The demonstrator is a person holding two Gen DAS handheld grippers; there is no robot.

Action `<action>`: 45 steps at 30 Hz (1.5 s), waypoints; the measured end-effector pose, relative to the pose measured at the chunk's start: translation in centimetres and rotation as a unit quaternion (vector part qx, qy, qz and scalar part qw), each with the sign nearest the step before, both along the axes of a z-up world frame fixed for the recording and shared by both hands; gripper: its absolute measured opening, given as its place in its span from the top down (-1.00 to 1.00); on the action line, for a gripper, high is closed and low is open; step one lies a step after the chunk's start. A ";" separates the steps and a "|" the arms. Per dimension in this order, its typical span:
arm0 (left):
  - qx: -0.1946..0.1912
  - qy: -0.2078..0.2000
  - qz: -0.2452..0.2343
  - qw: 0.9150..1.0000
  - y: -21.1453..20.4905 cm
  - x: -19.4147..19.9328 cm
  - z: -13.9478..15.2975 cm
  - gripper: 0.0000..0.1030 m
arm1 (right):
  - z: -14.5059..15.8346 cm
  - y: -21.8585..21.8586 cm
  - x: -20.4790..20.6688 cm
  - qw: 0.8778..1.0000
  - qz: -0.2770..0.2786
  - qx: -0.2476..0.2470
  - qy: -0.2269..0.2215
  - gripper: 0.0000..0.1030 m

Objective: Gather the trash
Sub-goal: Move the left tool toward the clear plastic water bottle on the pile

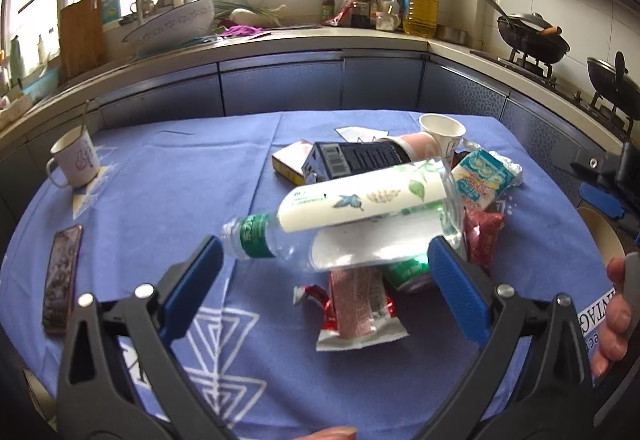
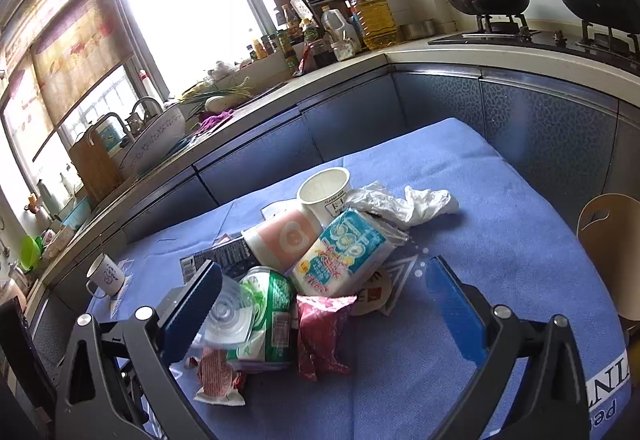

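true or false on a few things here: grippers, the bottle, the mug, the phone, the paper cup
1. Both grippers are open and hold nothing. True: the left gripper and the right gripper have their jaws spread wide.
2. The clear plastic bottle stands upright. False: it lies on its side on the trash pile.
3. The white mug sits apart from the pile. True.
4. The phone lies on top of the pile. False: it lies flat on the blue tablecloth, off to the side.
5. The white paper cup is crushed flat. False: it keeps its round shape, with its mouth open.
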State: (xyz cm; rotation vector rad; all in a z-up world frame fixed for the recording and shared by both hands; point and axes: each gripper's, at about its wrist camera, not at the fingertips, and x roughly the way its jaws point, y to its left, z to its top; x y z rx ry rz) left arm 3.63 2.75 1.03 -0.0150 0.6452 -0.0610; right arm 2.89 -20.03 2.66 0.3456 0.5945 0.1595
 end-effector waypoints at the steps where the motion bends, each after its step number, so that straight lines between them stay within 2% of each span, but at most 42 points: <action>1: -0.007 0.002 0.001 1.000 -0.1 -1.0 -0.1 -0.91 | -0.2 0.0 -0.5 1.000 0.006 0.001 0.002 -0.92; 4: -0.026 0.021 -0.014 0.999 -0.6 -3.6 -0.3 -0.91 | -1.0 -0.1 -2.4 0.999 0.022 0.022 0.013 -0.92; 7: -0.026 0.039 -0.024 0.999 -1.1 -5.7 -0.5 -0.91 | -2.0 0.1 -4.7 0.998 0.033 0.046 0.027 -0.92; 11: -0.044 0.078 -0.029 0.996 -1.1 -7.7 -1.1 -0.91 | -3.0 0.8 -7.3 0.998 0.037 0.037 0.038 -0.92; 16: -0.074 0.102 -0.050 0.991 -0.3 -9.1 -1.0 -0.91 | -2.7 1.4 -8.1 0.998 0.048 0.035 0.037 -0.92; 19: -0.062 0.098 -0.053 0.992 -0.2 -9.3 -0.9 -0.91 | -2.3 1.9 -8.0 0.998 0.052 0.033 0.031 -0.92; 24: -0.049 0.092 -0.043 0.994 0.1 -8.0 -0.7 -0.91 | -2.7 2.2 -6.8 0.996 0.062 0.034 0.049 -0.92; 28: -0.035 0.061 -0.003 0.998 1.6 -6.4 0.2 -0.91 | -3.3 2.2 -6.3 0.996 0.058 0.028 0.058 -0.92; 34: 0.005 0.021 0.014 1.000 2.5 -4.4 1.9 -0.91 | -3.7 2.1 -6.1 0.996 0.053 0.030 0.070 -0.92; 42: -0.015 0.027 0.040 0.999 4.0 -3.4 2.3 -0.91 | -3.2 3.6 -6.2 0.995 0.069 0.019 0.067 -0.92; 45: -0.005 0.034 0.048 0.998 4.1 -3.0 2.2 -0.91 | -3.3 4.2 -6.2 0.994 0.082 0.025 0.068 -0.92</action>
